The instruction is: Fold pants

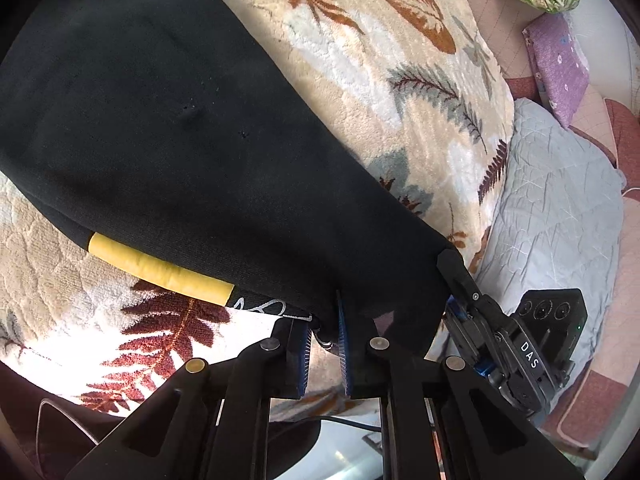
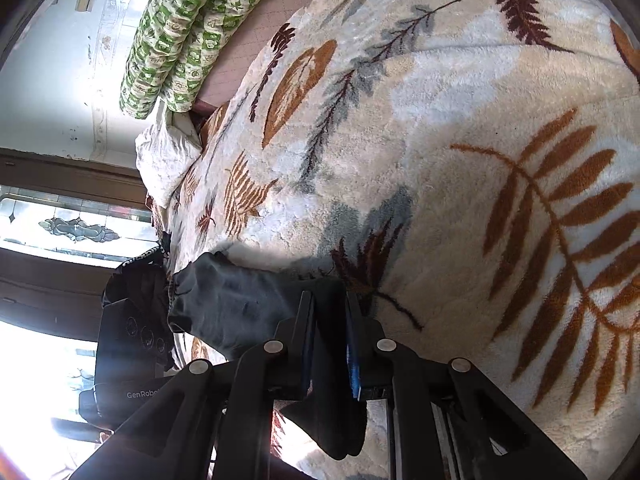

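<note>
Black pants (image 1: 160, 120) lie across a cream blanket with leaf prints (image 1: 400, 80). A yellow strip (image 1: 160, 268) runs along their near edge. My left gripper (image 1: 324, 320) is shut on that edge, with the cloth and a white cord pinched between its blue pads. The right gripper (image 1: 454, 276) grips the same edge a short way to the right. In the right wrist view my right gripper (image 2: 330, 308) is shut on a fold of the pants (image 2: 228, 304), which hangs below the fingers and stretches left toward the left gripper's body (image 2: 132, 340).
A grey-blue quilt (image 1: 560, 200) lies at the blanket's right edge, with a purple pillow (image 1: 560, 64) behind it. A green patterned bundle (image 2: 188, 28) and a white cloth (image 2: 164, 160) sit at the far side. A bright window (image 2: 60, 232) is beyond the bed.
</note>
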`<state>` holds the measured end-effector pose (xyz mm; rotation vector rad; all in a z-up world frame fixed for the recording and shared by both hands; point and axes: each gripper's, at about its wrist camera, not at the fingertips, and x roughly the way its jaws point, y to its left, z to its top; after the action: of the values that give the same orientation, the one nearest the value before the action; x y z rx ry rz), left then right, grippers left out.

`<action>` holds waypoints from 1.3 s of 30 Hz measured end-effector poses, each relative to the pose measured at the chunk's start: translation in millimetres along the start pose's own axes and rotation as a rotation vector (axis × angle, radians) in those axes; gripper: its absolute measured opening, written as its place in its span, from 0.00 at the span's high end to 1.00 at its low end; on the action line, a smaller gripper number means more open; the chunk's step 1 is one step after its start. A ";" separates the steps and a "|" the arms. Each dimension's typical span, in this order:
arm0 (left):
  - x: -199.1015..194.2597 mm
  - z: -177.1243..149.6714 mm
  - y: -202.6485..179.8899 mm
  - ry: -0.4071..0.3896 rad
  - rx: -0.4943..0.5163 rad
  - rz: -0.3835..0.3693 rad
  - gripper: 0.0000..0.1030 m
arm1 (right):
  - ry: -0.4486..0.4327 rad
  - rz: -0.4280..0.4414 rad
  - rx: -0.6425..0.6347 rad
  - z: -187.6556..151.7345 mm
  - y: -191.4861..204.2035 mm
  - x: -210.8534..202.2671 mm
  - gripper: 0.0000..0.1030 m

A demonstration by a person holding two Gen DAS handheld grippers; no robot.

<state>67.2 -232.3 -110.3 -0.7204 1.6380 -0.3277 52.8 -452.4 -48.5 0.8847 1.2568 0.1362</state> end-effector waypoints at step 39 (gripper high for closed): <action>-20.3 1.2 22.7 0.001 0.059 0.040 0.91 | 0.054 0.071 0.313 -80.6 -22.1 25.7 0.51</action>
<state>63.3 -202.1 -108.0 -0.6420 1.6352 -0.3462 -16.0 -412.8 -85.2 1.2028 1.3181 0.0195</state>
